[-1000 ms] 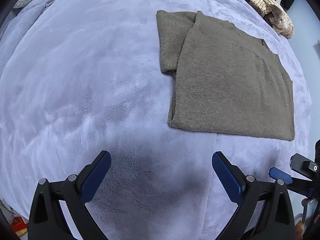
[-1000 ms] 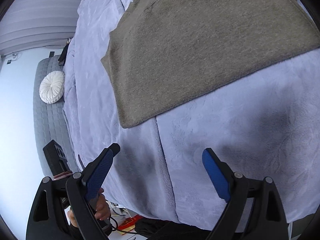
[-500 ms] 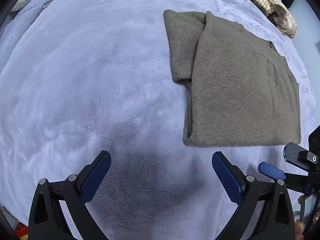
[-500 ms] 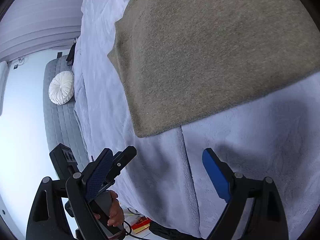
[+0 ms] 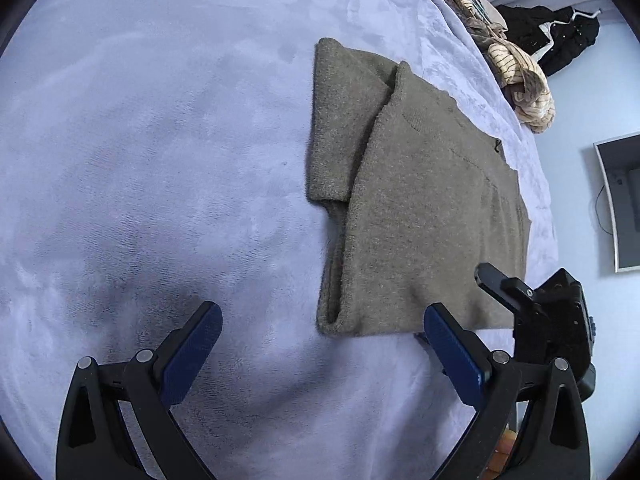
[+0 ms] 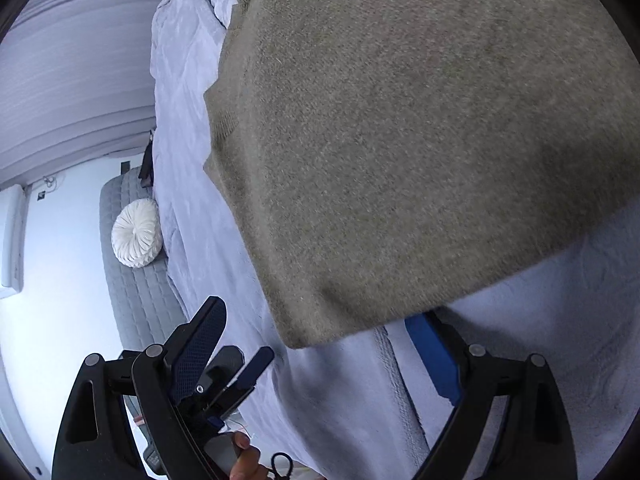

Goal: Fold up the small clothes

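An olive knit sweater lies partly folded on the lavender plush blanket, one sleeve folded out to its left. My left gripper is open just before the sweater's near left corner, nothing pressed between its pads. In the right wrist view the sweater fills the upper right. My right gripper is open with the sweater's near corner lying between its fingers; the right fingertip is partly hidden under the hem. The right gripper also shows at the sweater's near right corner in the left wrist view.
A heap of striped and beige clothes and a black garment lie at the far right of the bed. A screen hangs on the wall. Beside the bed stands a grey quilted bench with a round white cushion.
Both grippers have come closer to the sweater's near edge and lower. The sweater's corner now sits between the right gripper's fingers. Both jaws have stayed wide.
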Motion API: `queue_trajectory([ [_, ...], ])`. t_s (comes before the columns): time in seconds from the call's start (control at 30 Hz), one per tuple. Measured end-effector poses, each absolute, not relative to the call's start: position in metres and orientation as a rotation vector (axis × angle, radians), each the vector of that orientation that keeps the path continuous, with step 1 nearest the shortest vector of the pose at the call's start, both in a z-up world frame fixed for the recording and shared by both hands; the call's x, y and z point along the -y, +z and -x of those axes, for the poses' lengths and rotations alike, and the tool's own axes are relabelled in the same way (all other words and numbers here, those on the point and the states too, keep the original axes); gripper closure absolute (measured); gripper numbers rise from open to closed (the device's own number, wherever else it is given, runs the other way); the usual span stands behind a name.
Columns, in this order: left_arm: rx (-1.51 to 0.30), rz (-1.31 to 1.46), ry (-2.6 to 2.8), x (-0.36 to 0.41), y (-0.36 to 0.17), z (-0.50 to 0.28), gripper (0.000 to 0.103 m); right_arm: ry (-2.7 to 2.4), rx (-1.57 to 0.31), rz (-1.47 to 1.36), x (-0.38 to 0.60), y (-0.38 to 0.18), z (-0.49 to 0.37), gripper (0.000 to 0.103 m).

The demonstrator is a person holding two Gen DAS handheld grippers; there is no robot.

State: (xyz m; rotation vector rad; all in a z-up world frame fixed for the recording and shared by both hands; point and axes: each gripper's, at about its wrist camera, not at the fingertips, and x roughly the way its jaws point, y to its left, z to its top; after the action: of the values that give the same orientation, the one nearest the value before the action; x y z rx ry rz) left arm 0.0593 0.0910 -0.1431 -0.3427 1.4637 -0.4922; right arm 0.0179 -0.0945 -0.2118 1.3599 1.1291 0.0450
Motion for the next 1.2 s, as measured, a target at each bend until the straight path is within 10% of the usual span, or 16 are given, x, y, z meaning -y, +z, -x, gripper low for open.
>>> queue_trajectory([
  [0.13, -1.489, 0.458, -0.523, -0.083, -0.154, -0.066, 0.002, 0.044, -1.078, -1.452, 0.095, -0.219, -0.027, 0.027],
  [0.2, -1.501, 0.506, -0.531, -0.08, -0.159, -0.07, 0.002, 0.041, -1.053, -1.484, 0.098, -0.22, -0.028, 0.078],
  [0.27, -1.508, 0.563, -0.555, -0.079, -0.163, -0.075, 0.002, 0.07, -1.019, -1.49, 0.105, -0.216, -0.027, 0.092],
  [0.8, -1.481, 0.577, -0.686, 0.007, -0.171, -0.155, 0.002, 0.227, -0.993, -1.358, 0.105, -0.169, -0.028, 0.093],
  [1.0, -1.5, 0.384, -0.594, 0.022, -0.176, -0.157, 0.031, 0.197, -1.306, -1.07, 0.093, -0.168, -0.016, 0.088],
  [1.13, -1.476, 0.354, -0.572, 0.022, -0.176, -0.159, 0.076, 0.2, -1.333, -0.976, 0.11, -0.15, -0.005, 0.088],
  [1.2, -1.455, 0.33, -0.562, 0.023, -0.171, -0.158, 0.081, 0.154, -1.26, -0.908, 0.13, -0.136, -0.003, 0.088],
])
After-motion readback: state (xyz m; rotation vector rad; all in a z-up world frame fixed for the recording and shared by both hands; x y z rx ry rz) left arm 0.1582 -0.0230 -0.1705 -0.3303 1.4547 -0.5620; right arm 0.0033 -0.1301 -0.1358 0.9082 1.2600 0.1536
